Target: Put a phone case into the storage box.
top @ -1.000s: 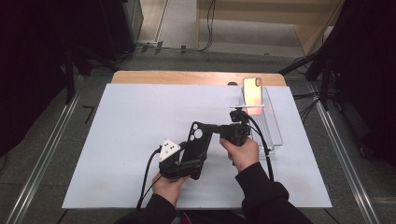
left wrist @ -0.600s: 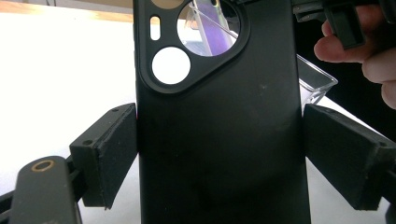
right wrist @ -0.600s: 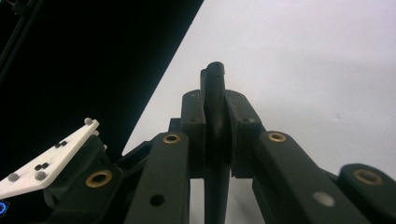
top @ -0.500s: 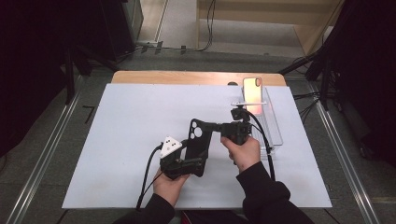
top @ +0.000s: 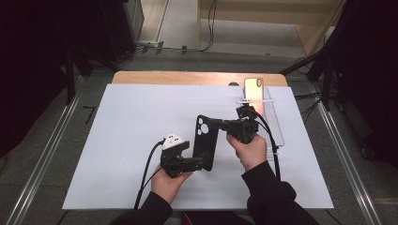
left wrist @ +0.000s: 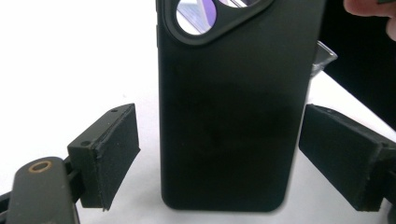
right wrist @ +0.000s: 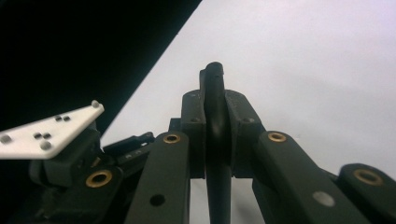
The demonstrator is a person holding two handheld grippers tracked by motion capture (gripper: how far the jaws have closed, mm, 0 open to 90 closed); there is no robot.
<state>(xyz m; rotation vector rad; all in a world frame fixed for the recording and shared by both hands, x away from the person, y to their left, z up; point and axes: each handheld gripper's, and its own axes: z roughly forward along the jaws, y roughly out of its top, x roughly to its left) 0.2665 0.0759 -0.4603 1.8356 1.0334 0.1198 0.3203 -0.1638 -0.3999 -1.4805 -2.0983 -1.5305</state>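
The right gripper (top: 217, 124) clamps the black phone case (top: 205, 142) edge-on between its pads; the left gripper (top: 199, 163) stands open around the case's lower end, untouched.

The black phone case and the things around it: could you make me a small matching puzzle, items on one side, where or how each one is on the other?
Items:
1. black phone case
2. left gripper
3. right gripper
4. phone

States:
A. jaws open, either side of the case, not touching it
B. propped in the clear stand at the table's far right
C. held edge-on above the white mat
D. jaws clamped on the case's edge

Pairs: 1-C, 2-A, 3-D, 4-B
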